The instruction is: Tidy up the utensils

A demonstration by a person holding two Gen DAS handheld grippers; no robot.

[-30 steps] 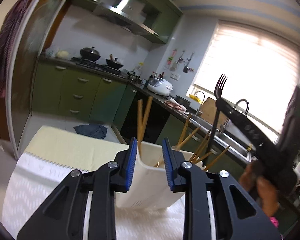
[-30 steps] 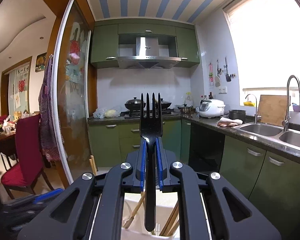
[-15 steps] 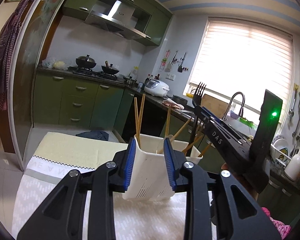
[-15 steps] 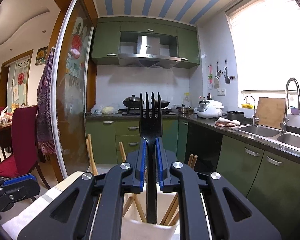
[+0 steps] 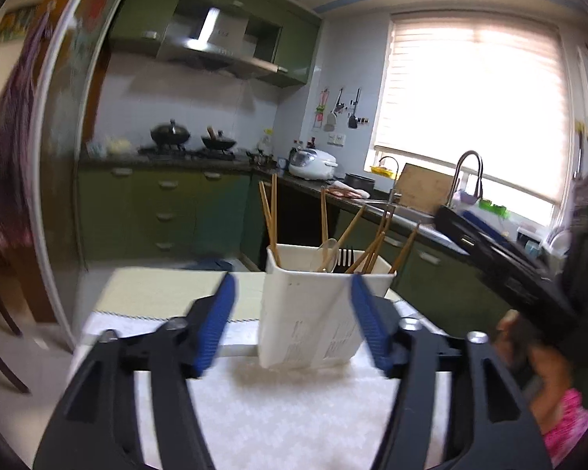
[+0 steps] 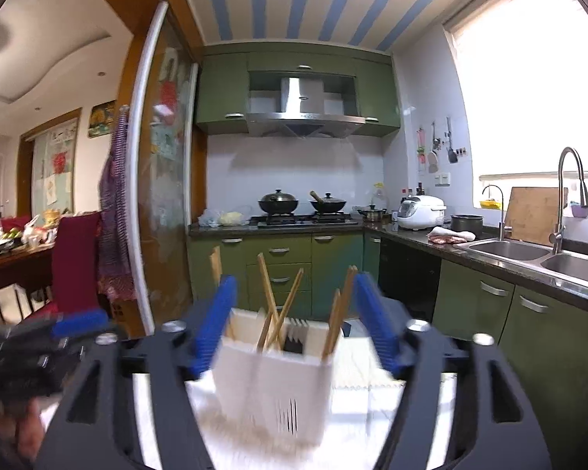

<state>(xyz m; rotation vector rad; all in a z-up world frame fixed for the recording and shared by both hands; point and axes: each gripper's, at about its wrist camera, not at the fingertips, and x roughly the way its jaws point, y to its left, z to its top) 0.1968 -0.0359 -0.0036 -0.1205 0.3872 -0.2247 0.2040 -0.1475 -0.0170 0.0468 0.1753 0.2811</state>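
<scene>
Straight ahead of my left gripper (image 5: 294,315) stands the white utensil holder (image 5: 313,313) on the pale tablecloth (image 5: 294,411); its jaws have just been opening and now stand wide apart, the holder beyond the blue pads (image 5: 215,321) and untouched. Inside the holder the black fork (image 5: 345,257) sits low, tines up, among wooden chopsticks (image 5: 270,219) and a clear spoon (image 5: 327,252). Off to that gripper's right, my right gripper (image 6: 294,321) also has just spread its jaws, nothing clamped, with the holder just past its tips and the fork's tines in the holder between them.
</scene>
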